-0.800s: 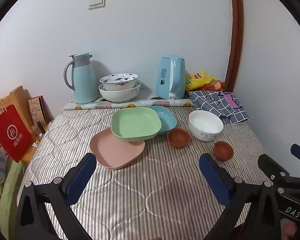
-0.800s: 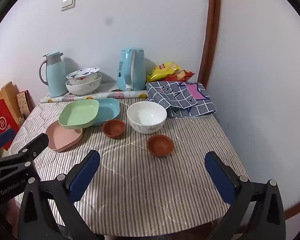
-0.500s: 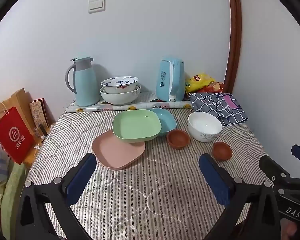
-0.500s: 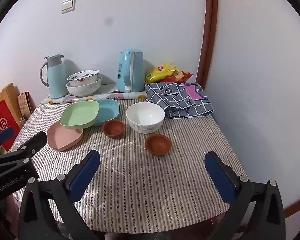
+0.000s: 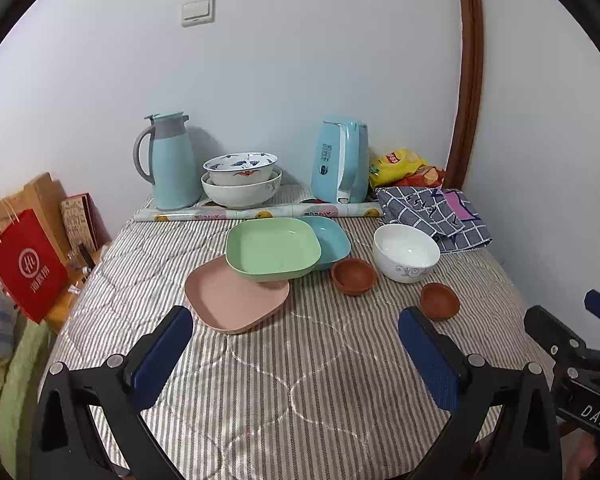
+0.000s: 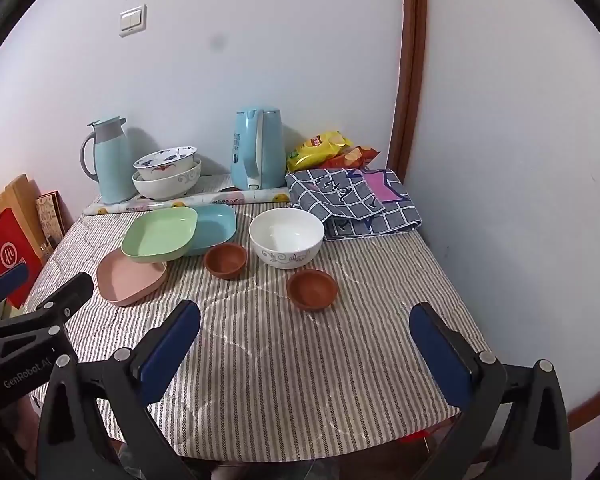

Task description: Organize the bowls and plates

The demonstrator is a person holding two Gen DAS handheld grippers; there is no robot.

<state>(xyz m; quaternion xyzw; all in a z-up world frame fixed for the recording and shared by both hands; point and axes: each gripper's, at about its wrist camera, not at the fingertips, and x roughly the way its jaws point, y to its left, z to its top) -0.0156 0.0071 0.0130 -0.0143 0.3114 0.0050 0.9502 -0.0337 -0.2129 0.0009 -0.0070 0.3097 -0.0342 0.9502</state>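
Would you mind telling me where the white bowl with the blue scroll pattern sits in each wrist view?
Left wrist view: the white bowl is right of centre, just behind the two small brown bowls.
Right wrist view: the white bowl is near the centre, in front of the checked cloth.
Shared landmark: the light blue kettle against the back wall.

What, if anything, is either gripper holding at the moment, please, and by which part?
Nothing is held. The left gripper and right gripper are both open above the table, with only cloth showing between their fingers.
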